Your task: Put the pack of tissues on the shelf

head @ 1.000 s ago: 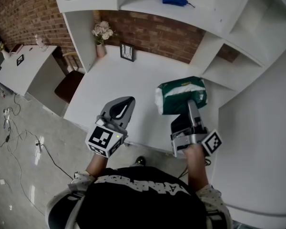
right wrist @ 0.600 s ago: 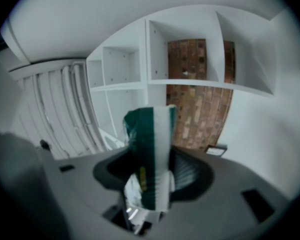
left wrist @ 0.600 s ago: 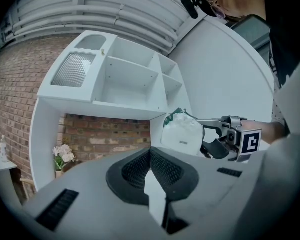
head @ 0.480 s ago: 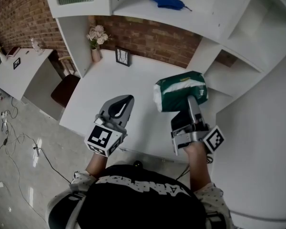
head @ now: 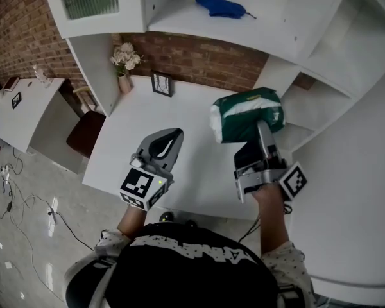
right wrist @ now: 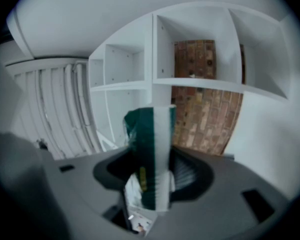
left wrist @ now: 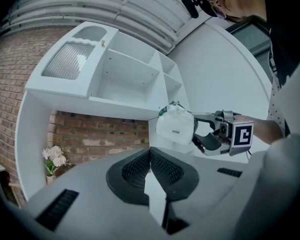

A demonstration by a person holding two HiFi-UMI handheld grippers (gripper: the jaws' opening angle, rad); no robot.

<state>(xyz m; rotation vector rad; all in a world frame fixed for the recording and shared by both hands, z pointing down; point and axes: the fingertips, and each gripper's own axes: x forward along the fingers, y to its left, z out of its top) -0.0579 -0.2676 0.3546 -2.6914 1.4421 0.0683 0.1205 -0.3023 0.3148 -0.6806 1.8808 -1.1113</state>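
Green-and-white pack of tissues point(head: 247, 114) is clamped betw. the jaws of the right gripper point(head: 262, 128), held off the white desk point(head: 173, 114) and in front of the white shelf unit point(head: 289, 24). Left gripper point(head: 162, 145) is over the desk to the left, jaws fully together w/ nothing betw. them. Blue object point(head: 221, 6) lies on an upper shelf; flower vase point(head: 123, 59) and small frame point(head: 160, 84) stand at the desk's rear, against the brick wall point(head: 205, 47).
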